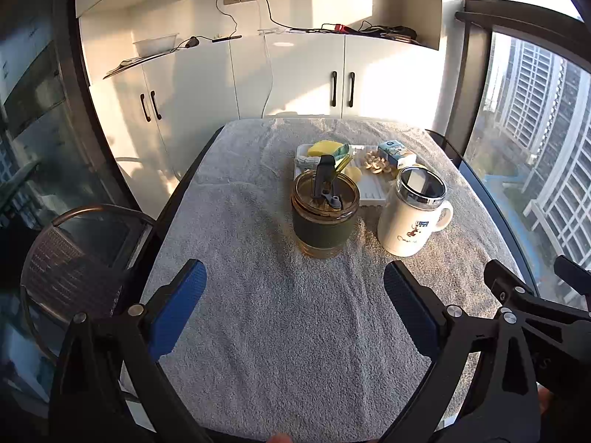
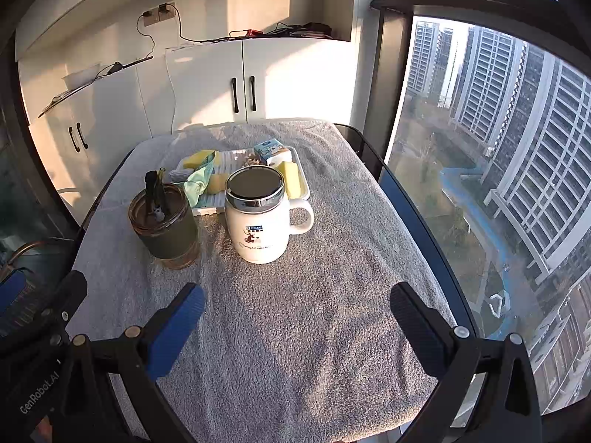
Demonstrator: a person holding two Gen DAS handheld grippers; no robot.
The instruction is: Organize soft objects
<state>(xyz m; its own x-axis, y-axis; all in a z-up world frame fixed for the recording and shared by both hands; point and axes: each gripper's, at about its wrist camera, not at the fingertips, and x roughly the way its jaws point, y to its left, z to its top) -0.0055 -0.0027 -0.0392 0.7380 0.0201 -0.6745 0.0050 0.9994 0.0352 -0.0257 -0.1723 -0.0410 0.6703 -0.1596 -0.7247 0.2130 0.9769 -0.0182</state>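
A white tray [image 2: 303, 177] at the far middle of the table holds yellow sponges [image 2: 290, 175] [image 1: 324, 147], a green cloth [image 2: 199, 181], a blue-white tissue pack [image 2: 269, 149] [image 1: 396, 153] and a small beige item [image 1: 373, 162]. My left gripper [image 1: 293, 284] is open and empty, above the grey towel near the front edge. My right gripper [image 2: 297, 304] is open and empty, also near the front. Both are well short of the tray.
A glass tumbler with a green sleeve [image 1: 325, 214] [image 2: 164, 221] and a white lidded mug [image 1: 413, 212] [image 2: 260, 214] stand in front of the tray. A grey towel [image 1: 277, 332] covers the table. White cabinets stand behind, a chair [image 1: 74, 258] at left, windows at right.
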